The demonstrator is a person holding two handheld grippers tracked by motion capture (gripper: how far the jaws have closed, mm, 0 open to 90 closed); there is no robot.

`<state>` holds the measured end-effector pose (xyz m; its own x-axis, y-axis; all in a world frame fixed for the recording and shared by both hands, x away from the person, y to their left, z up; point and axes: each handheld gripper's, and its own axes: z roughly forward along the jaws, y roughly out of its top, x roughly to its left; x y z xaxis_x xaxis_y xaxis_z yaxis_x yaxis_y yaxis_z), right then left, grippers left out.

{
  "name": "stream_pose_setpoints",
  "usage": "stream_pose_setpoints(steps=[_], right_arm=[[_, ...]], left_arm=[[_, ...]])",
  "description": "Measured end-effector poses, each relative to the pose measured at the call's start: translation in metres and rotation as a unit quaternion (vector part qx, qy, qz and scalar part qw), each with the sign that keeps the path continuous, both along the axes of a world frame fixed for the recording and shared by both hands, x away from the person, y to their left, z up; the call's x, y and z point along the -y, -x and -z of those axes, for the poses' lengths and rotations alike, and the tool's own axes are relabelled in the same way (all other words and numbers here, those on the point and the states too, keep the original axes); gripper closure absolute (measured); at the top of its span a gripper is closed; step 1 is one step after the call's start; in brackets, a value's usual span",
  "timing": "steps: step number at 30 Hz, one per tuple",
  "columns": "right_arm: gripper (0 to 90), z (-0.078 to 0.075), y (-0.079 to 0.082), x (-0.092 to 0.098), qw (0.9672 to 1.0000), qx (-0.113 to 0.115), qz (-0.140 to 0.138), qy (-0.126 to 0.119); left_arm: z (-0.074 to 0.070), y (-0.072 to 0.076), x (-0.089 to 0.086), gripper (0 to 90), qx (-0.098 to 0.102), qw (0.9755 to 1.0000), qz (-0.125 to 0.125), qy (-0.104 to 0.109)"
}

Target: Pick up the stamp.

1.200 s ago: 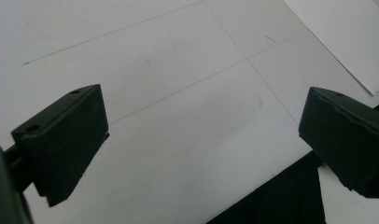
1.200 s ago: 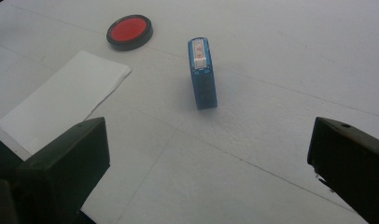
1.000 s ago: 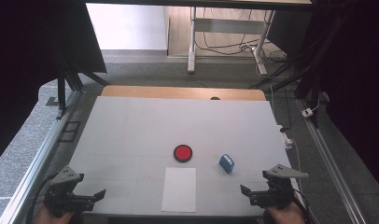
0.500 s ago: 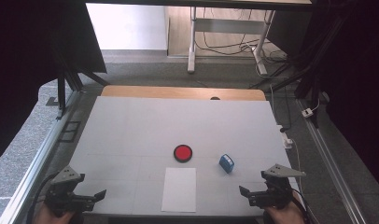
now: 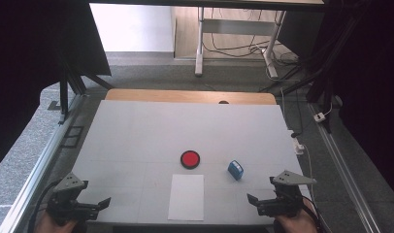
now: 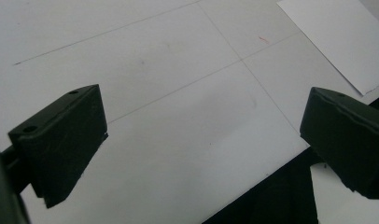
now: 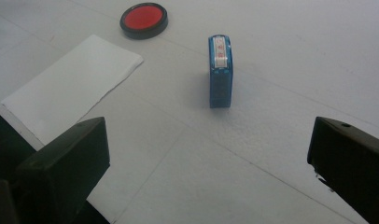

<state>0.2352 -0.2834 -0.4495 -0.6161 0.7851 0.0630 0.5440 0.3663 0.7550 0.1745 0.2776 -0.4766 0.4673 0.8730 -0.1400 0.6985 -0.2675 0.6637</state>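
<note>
A: What is lying on the matte white tabletop (image 5: 137, 131)?
B: The left tool (image 5: 102, 204) is gaping wide at seven o'clock. A flat paper sheet (image 5: 186, 196) is lying at six; a round red ink pad (image 5: 190, 158) is sitting just beyond.
A: And the stamp?
B: The blue plastic stamp (image 5: 235, 169) is resting at five, facing the wide-open right tool (image 5: 253, 202).

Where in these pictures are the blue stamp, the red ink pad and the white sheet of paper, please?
blue stamp (image 7: 220, 74): right gripper view, on its blue side face.
red ink pad (image 5: 190, 158): high view, middle of the red disc.
white sheet of paper (image 5: 186, 196): high view, centre of the sheet.
</note>
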Motion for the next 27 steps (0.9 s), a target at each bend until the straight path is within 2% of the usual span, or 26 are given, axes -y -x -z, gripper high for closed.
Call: stream_pose_setpoints(steps=[14, 19, 26, 27], right_arm=[[0.0, -0.002, -0.006, -0.005, 0.9998, 0.001, -0.020, -0.008], [0.0, -0.002, -0.010, -0.010, 0.9997, 0.000, -0.024, -0.003], [0.0, -0.001, -0.015, -0.015, 0.9999, 0.002, -0.012, -0.006], [0.0, -0.001, -0.018, -0.016, 0.9999, -0.005, -0.012, -0.011]], left_arm=[[0.001, -0.001, -0.001, 0.8, -0.008, 0.9999, -0.002, 0.007], [0.001, -0.001, -0.001, 0.8, -0.008, 0.9999, -0.004, 0.007], [0.001, -0.001, -0.002, 0.8, -0.009, 0.9999, -0.005, 0.011], [0.001, -0.001, -0.002, 0.8, -0.008, 0.9999, -0.005, 0.011]])
